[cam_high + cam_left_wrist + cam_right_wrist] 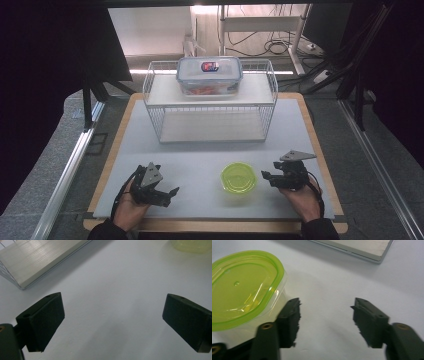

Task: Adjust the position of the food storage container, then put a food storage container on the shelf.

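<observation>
From the high view, the whole layout is plain: a grey mat [210, 150] on a wooden table [320, 150], a white wire rack [210, 102] at the far side, and a clear lidded box [209, 75] with red contents standing on the rack's upper shelf. Near the person's edge sits a small round container with a green lid [239, 178]. The left gripper [167, 192] rests on the mat well to the container's left, held in the person's left hand [131, 202]; the right gripper [266, 176] lies just beside the container's right side, held in the right hand [303, 197].

The left gripper view adds what the high view cannot settle: its two black jaws stand wide apart over bare mat, holding nothing. A corner of the rack's lower shelf [37, 262] shows at the upper left, and a sliver of the container [192, 245] at the top right, well away.

The right gripper view brings the container [242, 287] close: translucent walls, green lid with a raised rim. The jaws are spread and empty; one jaw stands just beside the container's wall, though whether it touches is unclear. The rack's shelf edge [362, 248] crosses the top.
</observation>
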Available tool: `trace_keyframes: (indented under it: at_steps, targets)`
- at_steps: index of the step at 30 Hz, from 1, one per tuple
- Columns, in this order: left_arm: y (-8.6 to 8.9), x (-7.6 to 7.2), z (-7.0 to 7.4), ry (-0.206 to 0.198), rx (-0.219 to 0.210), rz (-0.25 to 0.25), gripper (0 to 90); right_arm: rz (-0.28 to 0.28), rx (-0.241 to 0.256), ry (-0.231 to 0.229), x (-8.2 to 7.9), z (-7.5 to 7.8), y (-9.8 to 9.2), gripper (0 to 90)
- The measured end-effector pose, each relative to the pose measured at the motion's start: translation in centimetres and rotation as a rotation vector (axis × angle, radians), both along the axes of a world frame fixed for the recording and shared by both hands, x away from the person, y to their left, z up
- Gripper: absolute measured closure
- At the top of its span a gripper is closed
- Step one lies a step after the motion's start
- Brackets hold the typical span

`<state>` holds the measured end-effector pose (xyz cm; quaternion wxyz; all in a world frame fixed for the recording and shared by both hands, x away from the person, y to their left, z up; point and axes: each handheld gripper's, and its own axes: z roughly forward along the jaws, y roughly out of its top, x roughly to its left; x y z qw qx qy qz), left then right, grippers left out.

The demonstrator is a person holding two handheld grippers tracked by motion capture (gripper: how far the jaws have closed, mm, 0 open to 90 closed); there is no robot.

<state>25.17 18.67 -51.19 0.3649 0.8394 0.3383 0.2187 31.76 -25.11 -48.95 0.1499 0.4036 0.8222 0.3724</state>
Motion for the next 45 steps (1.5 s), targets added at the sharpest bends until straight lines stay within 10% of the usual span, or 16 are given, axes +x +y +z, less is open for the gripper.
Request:
trace_keyframes:
  at_steps: [10, 25, 45]
  targets:
    - [-0.2, -0.1, -0.2, -0.013, 0.017, -0.005, 3.6, -0.003, 0.016, -0.008, 0.1, -0.2, -0.3, 19.1]
    - [-0.3, -0.1, -0.2, -0.016, 0.018, -0.007, 4.0, 0.005, 0.101, 0.018, -0.7, 1.5, 0.6, 34.9]
    - [-0.6, -0.1, -0.2, -0.014, 0.029, -0.024, 4.1, 0.066, 0.376, 0.329, 2.0, -0.8, 1.8, 72.3]
